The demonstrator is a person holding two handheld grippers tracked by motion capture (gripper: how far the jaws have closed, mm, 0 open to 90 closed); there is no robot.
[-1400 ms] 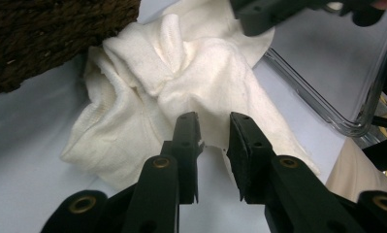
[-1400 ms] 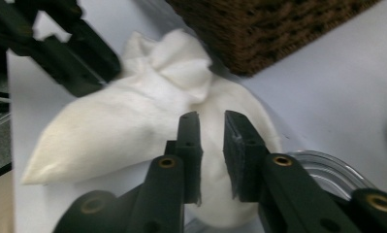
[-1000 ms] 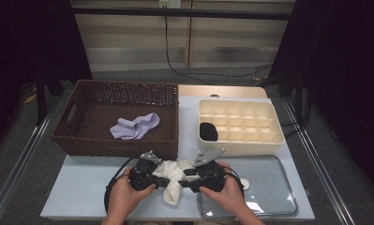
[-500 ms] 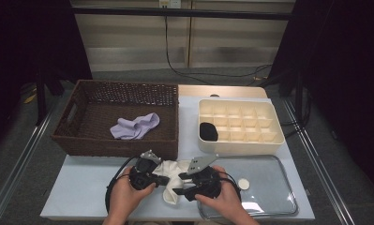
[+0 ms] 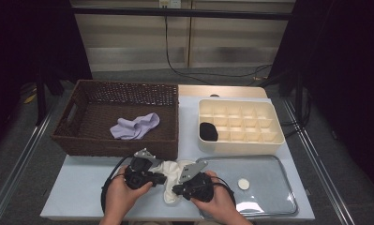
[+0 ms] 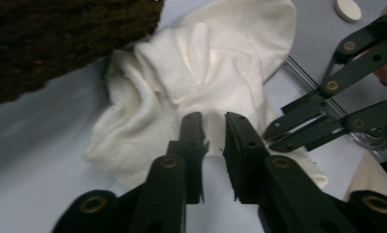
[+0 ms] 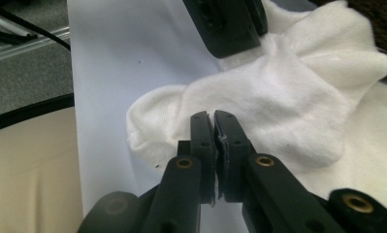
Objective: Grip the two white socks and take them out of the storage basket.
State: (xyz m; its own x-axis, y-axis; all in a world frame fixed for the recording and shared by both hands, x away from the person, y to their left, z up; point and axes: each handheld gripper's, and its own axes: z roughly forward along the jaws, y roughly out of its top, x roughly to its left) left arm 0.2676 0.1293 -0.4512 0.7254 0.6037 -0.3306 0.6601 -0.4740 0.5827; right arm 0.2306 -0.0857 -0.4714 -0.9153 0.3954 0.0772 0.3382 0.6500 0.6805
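A white sock (image 5: 171, 180) lies crumpled on the table near its front edge, just in front of the brown basket (image 5: 81, 140) and touching the left end of the clear tray (image 5: 278, 206). Both hands work on it.

The right gripper (image 7: 214, 116) has just squeezed together, and its jaws now pinch a thin edge of the sock, at the end nearer the person. In the high view it sits at the right of the sock (image 5: 179, 189). The left gripper (image 6: 213, 119) has just let go a little. Its jaws stand a small way apart with a fold of sock between them, and the cloth looks loose there, not squeezed. In the high view it is at the sock's left side (image 5: 162, 177).

What could go wrong? The right gripper has only a tiny bit of cloth (just the edge), so a quick tug could pull the sock free and it would flop back on the table. If the left gripper closes again without aiming, it may grab two layers at once and bunch the sock up. The sock could also drag over the tray rim and bump the small white disc (image 5: 243, 183) lying in it.

A purple sock (image 5: 134, 127) waits in the basket, and a black thing (image 5: 208, 131) sits in the cream box with little squares (image 5: 273, 140).
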